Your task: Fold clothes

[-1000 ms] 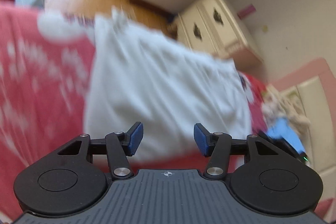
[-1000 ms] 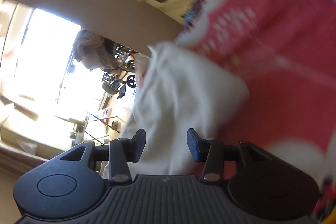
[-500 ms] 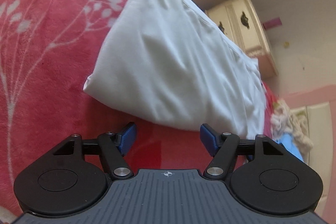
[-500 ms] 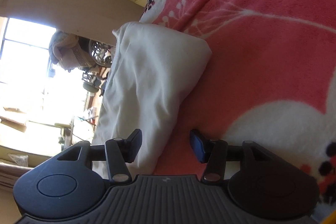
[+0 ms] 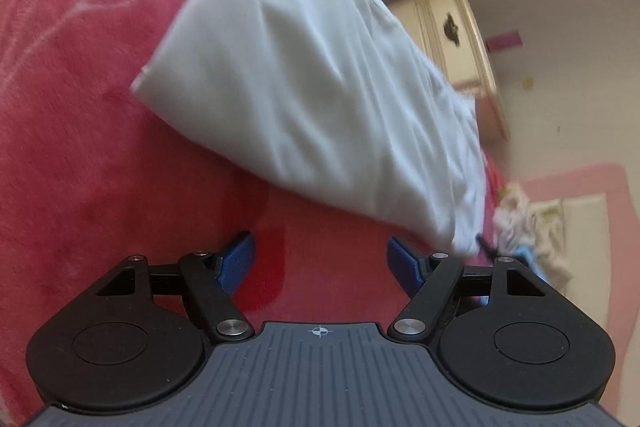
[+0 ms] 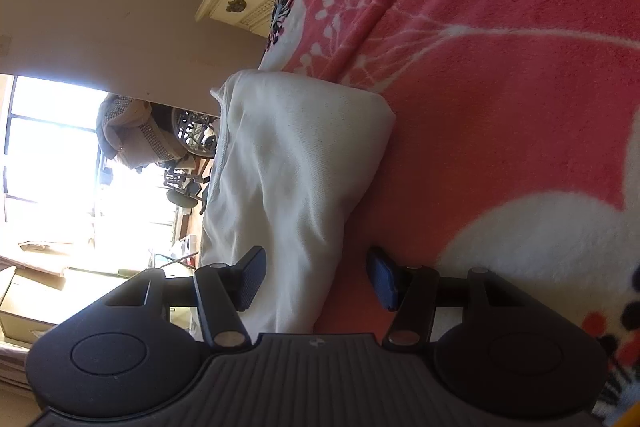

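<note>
1. One white garment, folded into a thick wedge, lies on the bed. In the left wrist view it runs from the top centre down to the lower right of the frame; in the right wrist view it fills the centre and reaches down to the gripper body.
2. One pink blanket with a white branch-and-flower print covers the bed under the garment. It takes up the left half of the left wrist view and the right half of the right wrist view.
3. Left gripper, bottom centre of its frame: the blue-padded jaws are opening and stand wide. Only bare blanket shows between them, and the garment's lower edge lies just beyond the right pad.
4. Right gripper, bottom centre of its frame: the jaws stand apart with the near end of the garment between them. The cloth lies close against the left pad; the right pad stands clear of it over the blanket, so nothing is clamped.
5. One cream cabinet with a dark handle stands against the wall, upper right of the left wrist view and upper centre of the right wrist view.
6. One small heap of pale and blue laundry, blurred, lies at the right edge of the left wrist view.
7. One bright window fills the left edge of the right wrist view.
</note>
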Action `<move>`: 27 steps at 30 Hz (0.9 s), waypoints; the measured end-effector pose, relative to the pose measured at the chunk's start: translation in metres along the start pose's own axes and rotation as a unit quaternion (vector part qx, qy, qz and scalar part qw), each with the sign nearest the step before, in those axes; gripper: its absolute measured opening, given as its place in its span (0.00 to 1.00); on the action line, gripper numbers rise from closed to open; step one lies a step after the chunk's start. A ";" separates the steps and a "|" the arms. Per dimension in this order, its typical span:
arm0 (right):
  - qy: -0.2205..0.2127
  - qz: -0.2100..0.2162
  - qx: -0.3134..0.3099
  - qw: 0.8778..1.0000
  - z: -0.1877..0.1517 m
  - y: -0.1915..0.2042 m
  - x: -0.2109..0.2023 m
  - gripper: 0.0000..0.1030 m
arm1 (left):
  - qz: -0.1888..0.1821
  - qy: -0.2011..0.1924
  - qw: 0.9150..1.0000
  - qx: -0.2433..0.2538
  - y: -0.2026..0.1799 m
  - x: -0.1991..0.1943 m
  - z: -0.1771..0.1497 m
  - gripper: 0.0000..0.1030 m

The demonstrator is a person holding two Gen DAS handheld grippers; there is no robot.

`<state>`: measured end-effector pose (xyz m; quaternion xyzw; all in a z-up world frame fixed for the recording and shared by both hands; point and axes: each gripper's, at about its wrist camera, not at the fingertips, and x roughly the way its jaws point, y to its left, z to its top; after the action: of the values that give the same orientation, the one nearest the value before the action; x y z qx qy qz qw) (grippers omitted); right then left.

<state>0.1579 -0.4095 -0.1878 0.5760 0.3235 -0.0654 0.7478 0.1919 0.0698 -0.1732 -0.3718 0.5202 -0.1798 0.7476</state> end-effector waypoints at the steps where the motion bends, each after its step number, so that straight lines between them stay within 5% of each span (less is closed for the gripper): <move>1: -0.002 0.000 0.002 1.000 0.000 0.000 0.000 0.56 | 0.003 -0.002 1.000 0.002 -0.001 0.001 0.001 0.71; 11: -0.030 0.002 0.009 1.000 0.005 0.001 0.003 0.57 | 0.021 -0.111 0.991 -0.071 0.013 -0.013 0.031 0.62; 17: -0.061 -0.008 -0.020 0.998 0.018 0.012 0.019 0.57 | 0.052 -0.120 0.990 -0.049 0.009 -0.005 0.034 0.42; 18: -0.063 -0.011 -0.033 0.997 0.018 0.015 0.022 0.56 | 0.061 -0.120 0.990 -0.040 0.009 -0.006 0.035 0.32; 20: -0.065 -0.020 -0.065 0.996 0.018 0.021 0.026 0.48 | 0.081 -0.119 0.989 -0.022 0.007 -0.008 0.036 0.18; 22: -0.064 -0.027 -0.096 0.993 0.018 0.026 0.028 0.21 | 0.090 -0.118 0.989 0.000 -0.001 -0.007 0.038 0.07; 27: -0.069 -0.034 -0.156 0.985 0.012 0.041 0.019 0.11 | 0.091 -0.120 0.986 0.068 -0.022 -0.023 0.033 0.04</move>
<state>0.1966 -0.4017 -0.1632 0.4354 0.2968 -0.0790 0.8463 0.2157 0.0826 -0.1363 -0.2902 0.4448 -0.1000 0.8413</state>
